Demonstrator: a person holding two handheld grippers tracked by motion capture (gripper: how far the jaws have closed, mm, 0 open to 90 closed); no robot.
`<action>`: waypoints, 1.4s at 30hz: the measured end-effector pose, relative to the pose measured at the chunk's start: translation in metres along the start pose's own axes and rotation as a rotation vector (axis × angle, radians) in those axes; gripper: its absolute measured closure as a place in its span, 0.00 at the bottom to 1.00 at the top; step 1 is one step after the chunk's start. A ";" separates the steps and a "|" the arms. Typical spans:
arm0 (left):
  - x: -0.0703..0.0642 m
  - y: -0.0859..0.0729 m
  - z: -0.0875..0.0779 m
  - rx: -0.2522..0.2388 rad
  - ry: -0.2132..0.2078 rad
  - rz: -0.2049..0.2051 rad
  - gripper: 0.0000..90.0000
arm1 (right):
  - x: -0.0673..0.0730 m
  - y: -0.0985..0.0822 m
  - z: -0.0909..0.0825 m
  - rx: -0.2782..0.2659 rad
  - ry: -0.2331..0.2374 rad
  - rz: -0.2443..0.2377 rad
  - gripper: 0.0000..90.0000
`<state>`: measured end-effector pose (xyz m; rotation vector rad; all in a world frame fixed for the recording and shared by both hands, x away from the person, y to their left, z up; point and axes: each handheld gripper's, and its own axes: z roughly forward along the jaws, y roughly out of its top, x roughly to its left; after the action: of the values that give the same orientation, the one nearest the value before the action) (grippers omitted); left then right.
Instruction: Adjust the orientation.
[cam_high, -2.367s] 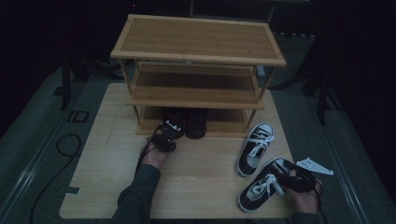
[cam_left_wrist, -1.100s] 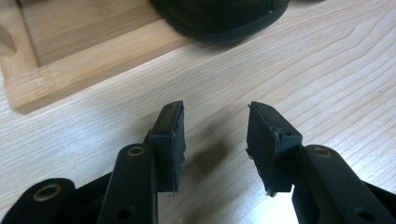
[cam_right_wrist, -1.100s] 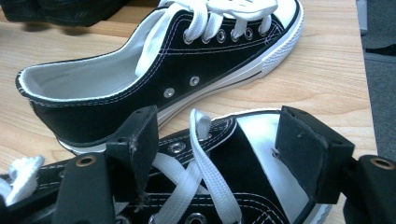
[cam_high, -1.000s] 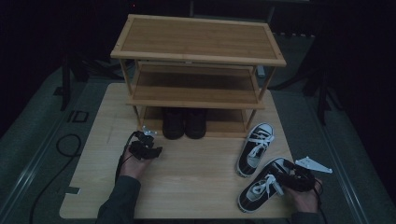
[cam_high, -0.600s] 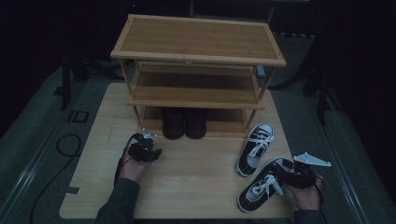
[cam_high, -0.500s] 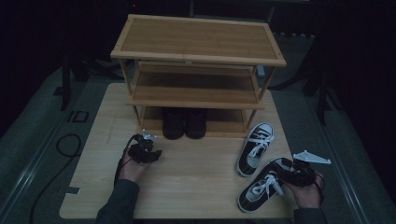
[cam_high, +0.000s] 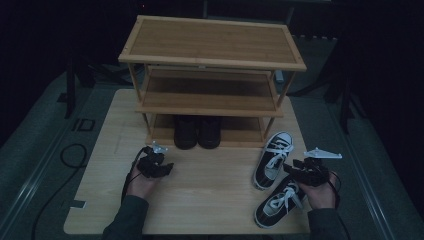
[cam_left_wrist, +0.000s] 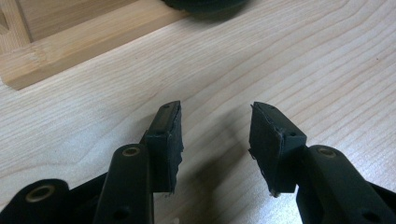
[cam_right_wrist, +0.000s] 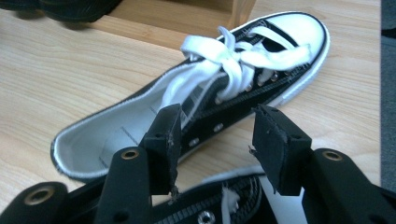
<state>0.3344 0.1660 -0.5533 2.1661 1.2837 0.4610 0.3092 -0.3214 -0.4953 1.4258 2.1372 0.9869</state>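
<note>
No text, label, brand, number or sign can be read anywhere; a dark mark on the grey floor is too blurred to read.

Dark long sleeves cover both my forearms down to the wrist, and each hand carries a black tool, the left tool (cam_high: 156, 165) and the right tool (cam_high: 306, 171), topped by a pale grey three-cornered plate. Up close, each tool ends in two black arms with brass-ringed pivot holes and worn, ragged-edged dark pads (cam_left_wrist: 164, 140).
</note>
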 end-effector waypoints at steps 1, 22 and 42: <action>0.000 -0.001 0.000 -0.002 0.001 -0.001 0.60 | 0.001 0.002 0.002 0.003 -0.002 0.001 0.57; 0.001 -0.014 -0.001 -0.018 0.010 -0.014 0.57 | 0.000 0.028 0.044 0.205 -0.046 0.113 0.84; 0.002 -0.015 -0.001 -0.027 0.012 -0.017 0.56 | 0.017 0.026 0.026 0.173 0.005 0.108 0.94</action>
<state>0.3247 0.1732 -0.5619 2.1318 1.2945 0.4822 0.3357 -0.2906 -0.4935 1.6364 2.2151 0.8607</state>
